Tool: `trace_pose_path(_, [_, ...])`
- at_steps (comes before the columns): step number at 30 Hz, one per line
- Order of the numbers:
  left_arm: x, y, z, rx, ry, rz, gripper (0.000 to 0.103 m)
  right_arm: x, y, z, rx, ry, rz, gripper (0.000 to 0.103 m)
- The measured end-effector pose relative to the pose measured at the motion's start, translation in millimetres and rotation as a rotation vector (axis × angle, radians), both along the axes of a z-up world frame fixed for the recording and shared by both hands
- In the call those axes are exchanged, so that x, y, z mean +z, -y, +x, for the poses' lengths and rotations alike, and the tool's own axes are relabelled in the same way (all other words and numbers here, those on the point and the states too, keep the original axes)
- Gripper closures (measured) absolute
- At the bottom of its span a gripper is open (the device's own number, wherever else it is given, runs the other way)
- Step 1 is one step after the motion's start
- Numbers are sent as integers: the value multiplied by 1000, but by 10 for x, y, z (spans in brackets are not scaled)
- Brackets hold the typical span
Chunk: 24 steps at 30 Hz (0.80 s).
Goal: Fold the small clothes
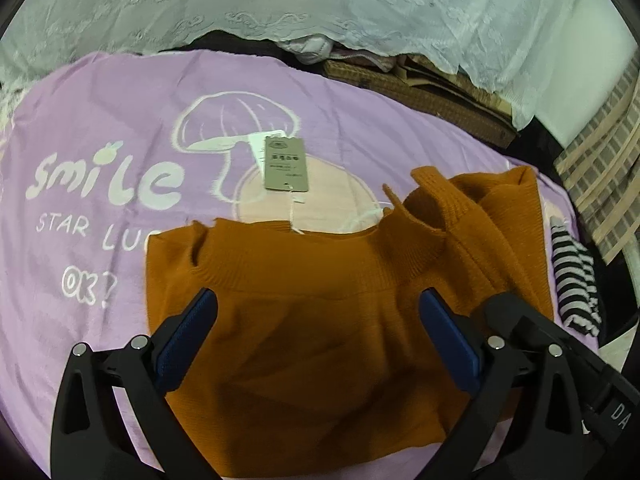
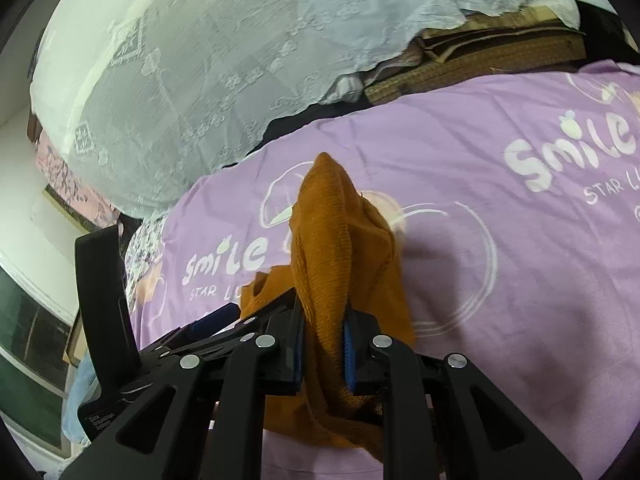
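Left wrist view: the left gripper (image 1: 318, 312) hangs spread wide, holding nothing, above a rust-orange ribbed knit sweater (image 1: 304, 320) lying on a soft lilac blanket (image 1: 100, 152) printed with a mushroom. A card tag (image 1: 286, 164) lies beyond the collar; a striped cloth (image 1: 576, 280) sits at the right.

Right wrist view: the right gripper (image 2: 323, 340) is clamped on a bunched fold of the sweater (image 2: 332, 232), lifted above the blanket (image 2: 520, 280). White lace fabric (image 2: 208, 60) hangs behind.

Left gripper (image 1: 318, 308): fingers spread wide, blue pads facing inward, nothing between them. Right gripper (image 2: 324, 320): fingers drawn close together, pads clamped on orange knit fabric (image 2: 332, 240), tilted forward.
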<state>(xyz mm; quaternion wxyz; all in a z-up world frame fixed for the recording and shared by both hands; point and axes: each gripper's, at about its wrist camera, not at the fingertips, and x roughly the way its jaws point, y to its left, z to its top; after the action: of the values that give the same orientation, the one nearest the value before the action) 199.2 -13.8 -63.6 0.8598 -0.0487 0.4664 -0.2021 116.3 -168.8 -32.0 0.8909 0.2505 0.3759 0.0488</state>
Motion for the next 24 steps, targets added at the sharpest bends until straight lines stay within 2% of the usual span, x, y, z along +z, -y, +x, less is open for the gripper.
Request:
trace_pose_path(4, [-171,-250,100,-17,-74,-92,4,5,-236,92,30,-24,-34,86])
trace_pose_path(9, [-435,-555,272,16,-182,-167,5,-32,-472,171,51,-53,-40,86])
trace_pose_path(14, [-434,-788,376,12,-210,-274,5,-58,-703,276,70,-73,-16,86])
trace_pose_path(18, [-329,-892,485,28,-172,-263,5,-57,-935,395,78,-71,-1,86])
trace_pose_path(24, [-373,-1225,644,92,-165,-244,5,-140,-1258,605,115,-78,19,88])
